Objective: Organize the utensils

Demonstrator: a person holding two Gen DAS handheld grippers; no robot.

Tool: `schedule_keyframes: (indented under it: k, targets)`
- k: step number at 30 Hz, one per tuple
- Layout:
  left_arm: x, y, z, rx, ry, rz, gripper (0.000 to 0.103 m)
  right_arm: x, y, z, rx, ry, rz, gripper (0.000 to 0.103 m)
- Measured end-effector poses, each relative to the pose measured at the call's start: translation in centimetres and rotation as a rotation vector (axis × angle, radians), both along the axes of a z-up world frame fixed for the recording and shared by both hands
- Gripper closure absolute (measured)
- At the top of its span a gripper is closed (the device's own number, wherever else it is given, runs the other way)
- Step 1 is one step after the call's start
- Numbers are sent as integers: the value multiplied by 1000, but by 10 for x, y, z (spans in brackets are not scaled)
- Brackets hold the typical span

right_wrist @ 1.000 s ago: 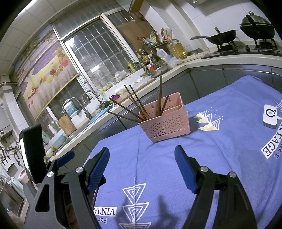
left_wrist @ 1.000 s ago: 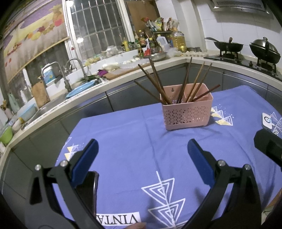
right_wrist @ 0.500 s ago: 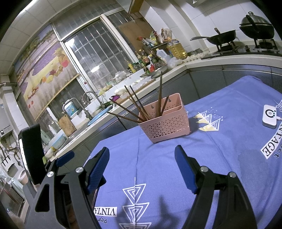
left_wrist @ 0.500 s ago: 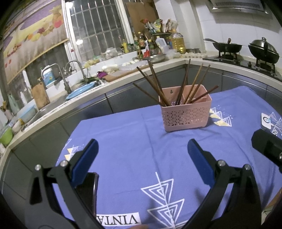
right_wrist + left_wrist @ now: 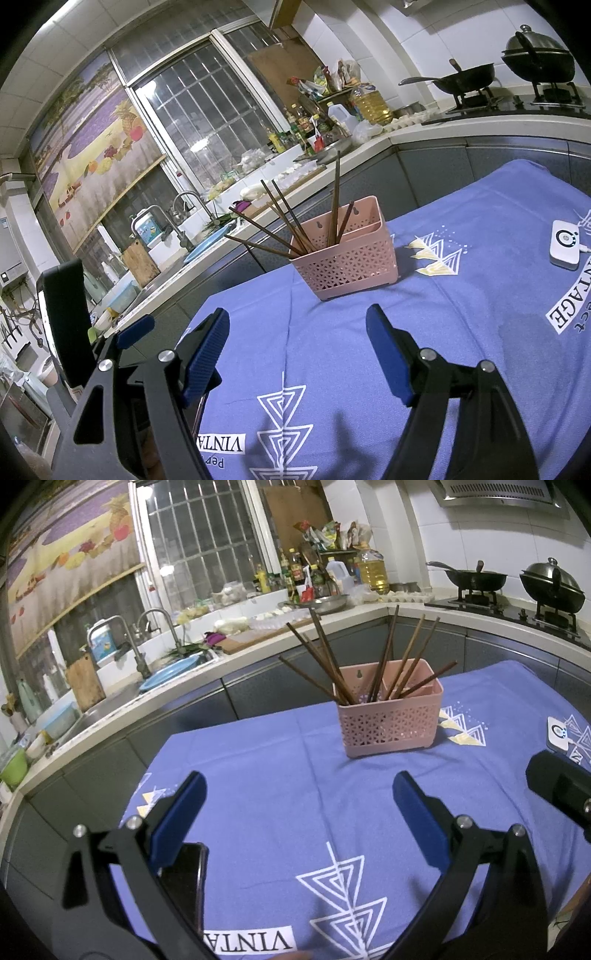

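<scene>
Two compartments divide the pink basket [image 5: 391, 716], which stands upright on the blue cloth [image 5: 280, 775] ahead of both claws and well apart from them. Brown chopsticks [image 5: 332, 664] fill it: in the left wrist view one bunch fans out from the left compartment, leaning away to the left, and another bunch rises from the right compartment, with one stick tilted low to the right over the rim. From the right wrist view the same basket [image 5: 347, 258] sits ahead and slightly left of centre, its chopsticks [image 5: 284, 221] splaying to the left, two more standing nearly upright in the middle.

The left claw [image 5: 299, 801] is spread wide, its blue pads [image 5: 417, 816] holding nothing, hovering over the cloth. The right claw [image 5: 299, 347] is likewise wide and empty, above the cloth's white triangle print [image 5: 280, 406]. In the right wrist view the left claw [image 5: 136, 332] shows at the left edge, just beside the right one.

A white device [image 5: 563, 242] lies flat on the cloth, far right of the right claw and right of the basket. A dark phone [image 5: 184, 882] lies under the left claw's left finger. Behind the basket runs the counter [image 5: 177, 686], with a sink [image 5: 110, 701], bottles [image 5: 373, 572] and two woks [image 5: 476, 578] beyond.
</scene>
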State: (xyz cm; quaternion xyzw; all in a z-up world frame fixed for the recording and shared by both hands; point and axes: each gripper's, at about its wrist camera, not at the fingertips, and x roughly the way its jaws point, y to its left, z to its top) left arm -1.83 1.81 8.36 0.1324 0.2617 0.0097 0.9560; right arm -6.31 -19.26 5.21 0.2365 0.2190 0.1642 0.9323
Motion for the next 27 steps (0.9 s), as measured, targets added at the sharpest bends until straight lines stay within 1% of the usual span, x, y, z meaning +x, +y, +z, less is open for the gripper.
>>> schedule_keyframes:
  k: [27]
  targets:
    - [-1,-2,0,1,-1,2,6,-1,1,1,1,1,-3,27]
